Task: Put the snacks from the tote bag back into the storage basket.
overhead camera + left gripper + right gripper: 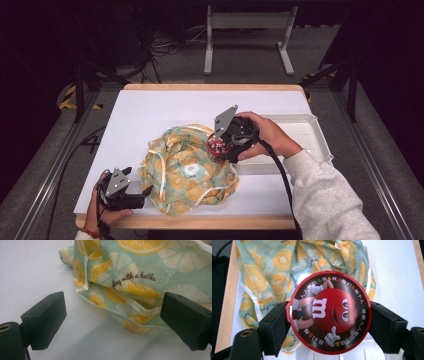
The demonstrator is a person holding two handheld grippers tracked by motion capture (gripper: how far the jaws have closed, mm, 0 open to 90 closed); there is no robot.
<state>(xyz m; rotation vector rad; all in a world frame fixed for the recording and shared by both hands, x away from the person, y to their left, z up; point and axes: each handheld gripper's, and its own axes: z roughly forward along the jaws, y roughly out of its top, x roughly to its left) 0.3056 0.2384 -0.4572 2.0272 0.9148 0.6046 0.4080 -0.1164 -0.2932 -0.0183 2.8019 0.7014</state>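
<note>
A crumpled cloth bag (187,170) with a pale green and orange citrus print lies on the white table top, seen close in the left gripper view (140,277) and from above in the right gripper view (274,272). My right gripper (220,145) is shut on a round red tin (329,315) with a cartoon candy figure on its lid, held just over the bag's right side. My left gripper (142,192) rests open at the bag's near left corner; its jaws stand wide apart, the bag's hem (140,312) between them without contact.
A white shallow tray (305,135) lies at the table's right, behind my right hand. The table's wooden front edge (200,222) runs just below the bag. A metal frame and cables stand on the floor beyond the far edge.
</note>
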